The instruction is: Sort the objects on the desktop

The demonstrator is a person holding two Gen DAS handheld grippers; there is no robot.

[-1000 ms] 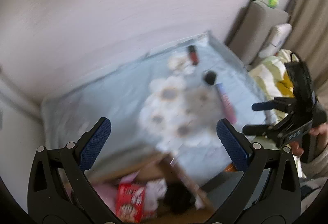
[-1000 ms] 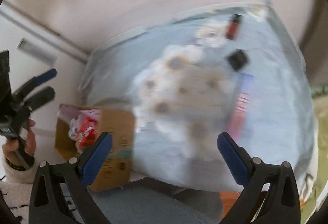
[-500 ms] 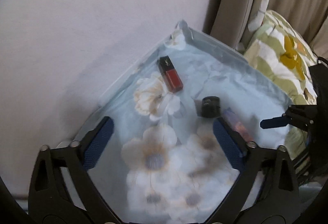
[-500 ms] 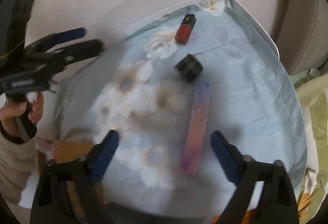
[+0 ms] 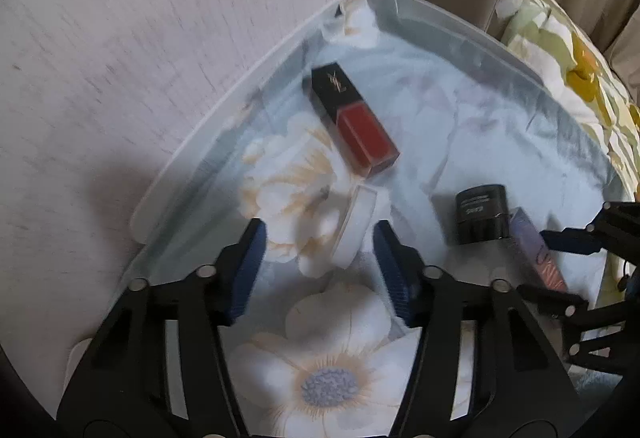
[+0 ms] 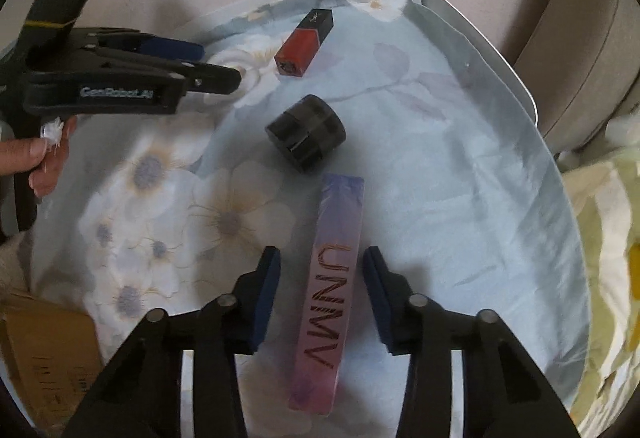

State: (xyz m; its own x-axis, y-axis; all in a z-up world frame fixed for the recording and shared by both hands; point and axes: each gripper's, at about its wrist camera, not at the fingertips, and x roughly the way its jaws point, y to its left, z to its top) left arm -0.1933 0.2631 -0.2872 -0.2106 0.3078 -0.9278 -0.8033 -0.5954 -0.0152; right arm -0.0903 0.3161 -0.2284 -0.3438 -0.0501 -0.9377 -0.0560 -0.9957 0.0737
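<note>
On a floral-cloth table, my left gripper is open around a small white round compact that stands on edge between the fingers, which do not touch it. A red and black lip-gloss bottle lies beyond it, a black jar to the right. My right gripper is open astride a long pink-purple box lying flat; its pads are apart from the box sides. The black jar and the red bottle lie farther ahead. The left gripper shows at upper left.
The table's far edge meets a pale wall. A beige chair and a yellow-flowered bedspread lie to the right. A cardboard box stands below the table's left edge.
Both grippers have moved forward and down toward the table and narrowed their fingers. The left now brackets the white compact, the right brackets the pink-purple box.
</note>
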